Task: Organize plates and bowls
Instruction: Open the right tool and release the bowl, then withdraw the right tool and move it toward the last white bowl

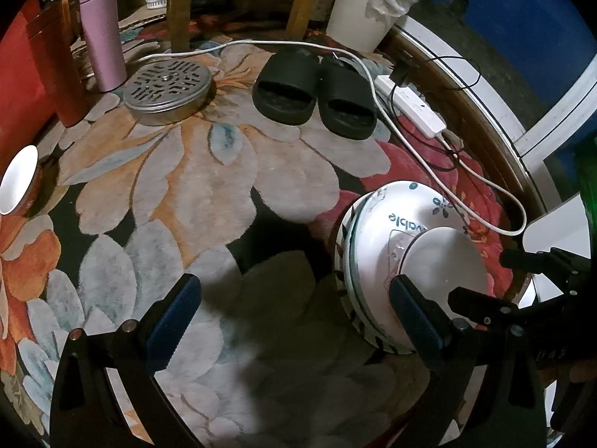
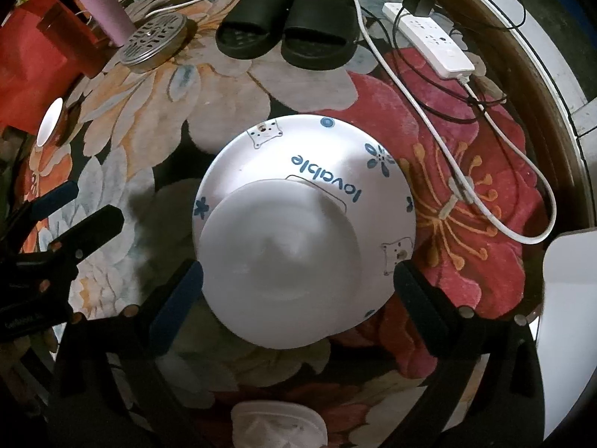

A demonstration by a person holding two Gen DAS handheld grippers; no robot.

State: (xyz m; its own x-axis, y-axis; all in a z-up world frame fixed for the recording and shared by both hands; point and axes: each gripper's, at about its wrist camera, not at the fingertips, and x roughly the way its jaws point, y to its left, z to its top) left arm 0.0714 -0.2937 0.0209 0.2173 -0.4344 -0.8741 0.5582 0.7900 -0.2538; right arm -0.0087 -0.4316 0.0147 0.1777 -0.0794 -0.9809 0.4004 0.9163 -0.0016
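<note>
Floral rug [image 1: 231, 171] covers floor. On it, right of centre: stack of plates [image 2: 373, 171], top one printed "lovable", plain white bowl [image 2: 280, 261] lying on that plate. Black slippers [image 1: 313, 86] side by side at far edge, white cable [image 1: 410, 138] looping past them. Perforated metal lid [image 1: 168, 89] far left, second white bowl [image 1: 18, 179] at left edge. Right claw [image 2: 298, 291] spread wide astride bowl, pads clear of it. Left claw [image 1: 294, 310] spread wide over bare rug, holding nothing, one finger in front of the stack.
</note>
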